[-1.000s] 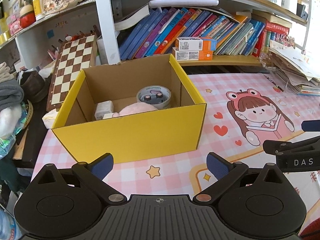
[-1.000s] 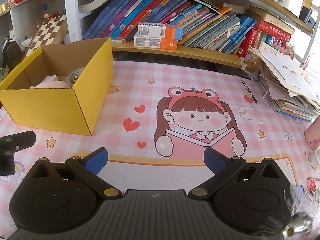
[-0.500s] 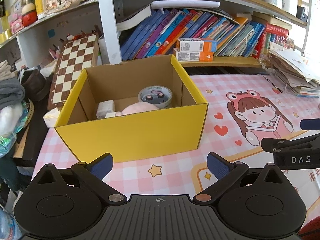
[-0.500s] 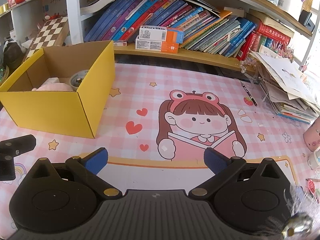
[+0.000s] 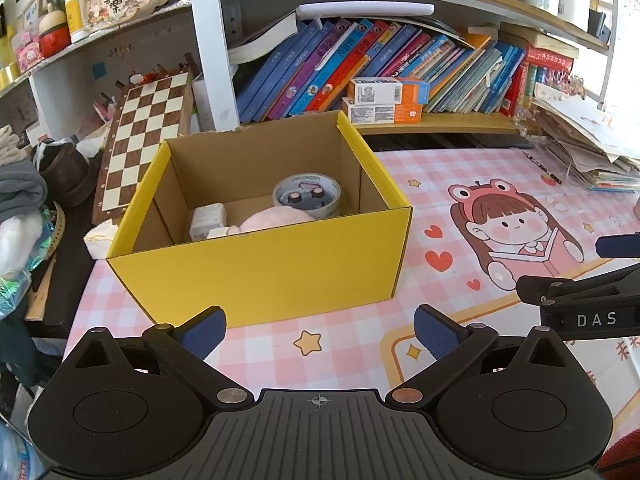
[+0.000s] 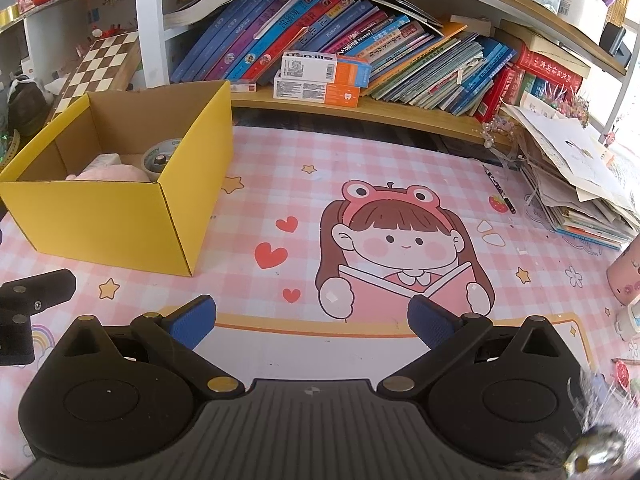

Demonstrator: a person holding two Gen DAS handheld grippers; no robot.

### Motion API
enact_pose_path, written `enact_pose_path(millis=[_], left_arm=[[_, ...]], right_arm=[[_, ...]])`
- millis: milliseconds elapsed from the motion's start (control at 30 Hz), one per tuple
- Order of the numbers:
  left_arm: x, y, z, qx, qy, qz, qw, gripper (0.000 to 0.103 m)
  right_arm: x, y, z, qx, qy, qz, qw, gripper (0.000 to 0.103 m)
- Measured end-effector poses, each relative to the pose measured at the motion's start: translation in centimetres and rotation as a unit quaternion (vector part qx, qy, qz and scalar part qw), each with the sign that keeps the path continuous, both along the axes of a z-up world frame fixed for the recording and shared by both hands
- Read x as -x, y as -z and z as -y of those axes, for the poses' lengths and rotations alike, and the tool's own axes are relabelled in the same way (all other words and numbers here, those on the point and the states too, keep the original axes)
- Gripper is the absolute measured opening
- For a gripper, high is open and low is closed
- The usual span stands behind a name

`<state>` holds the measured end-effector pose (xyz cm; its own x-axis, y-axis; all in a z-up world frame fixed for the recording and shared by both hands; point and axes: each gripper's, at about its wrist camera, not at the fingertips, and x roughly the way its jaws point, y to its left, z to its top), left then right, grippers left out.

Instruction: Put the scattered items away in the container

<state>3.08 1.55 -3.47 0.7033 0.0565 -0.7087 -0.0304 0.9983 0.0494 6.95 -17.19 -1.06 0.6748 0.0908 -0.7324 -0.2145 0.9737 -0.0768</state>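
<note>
A yellow cardboard box (image 5: 264, 268) stands on the pink checked mat (image 5: 344, 340); it also shows at the left of the right wrist view (image 6: 104, 216). Inside lie a tape roll (image 5: 306, 195) with a small dark item in its hole, a pink soft thing (image 5: 272, 220) and a small white box (image 5: 207, 220). My left gripper (image 5: 320, 330) is open and empty, just in front of the box. My right gripper (image 6: 312, 320) is open and empty above the mat's cartoon girl (image 6: 400, 248).
A bookshelf with leaning books (image 6: 320, 40) and two orange-white cartons (image 6: 320, 78) runs along the back. A chessboard (image 5: 144, 136) leans behind the box. A stack of papers (image 6: 576, 176) and a pen (image 6: 500, 190) lie at the right. A pink cup (image 6: 626, 276) stands at the right edge.
Both grippers have drawn back and risen slightly, so the box and mat look a little farther away. Both stay open and empty.
</note>
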Motion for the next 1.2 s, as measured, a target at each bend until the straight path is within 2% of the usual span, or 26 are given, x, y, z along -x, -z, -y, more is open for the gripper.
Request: enact_pose_path(millis=[967,1200], left_arm=[[-0.19,0.3,0.3,0.0,0.007,-0.007,0.9999,0.101],[0.06,0.03,0.35,0.007,0.015,0.005,0.9999,0.101]], right_arm=[[-0.13,0.27,-0.43,0.0,0.002,-0.003,1.0,0.103],[0.01,0.26,-0.59,0.001,0.003,-0.004,1.0,0.103]])
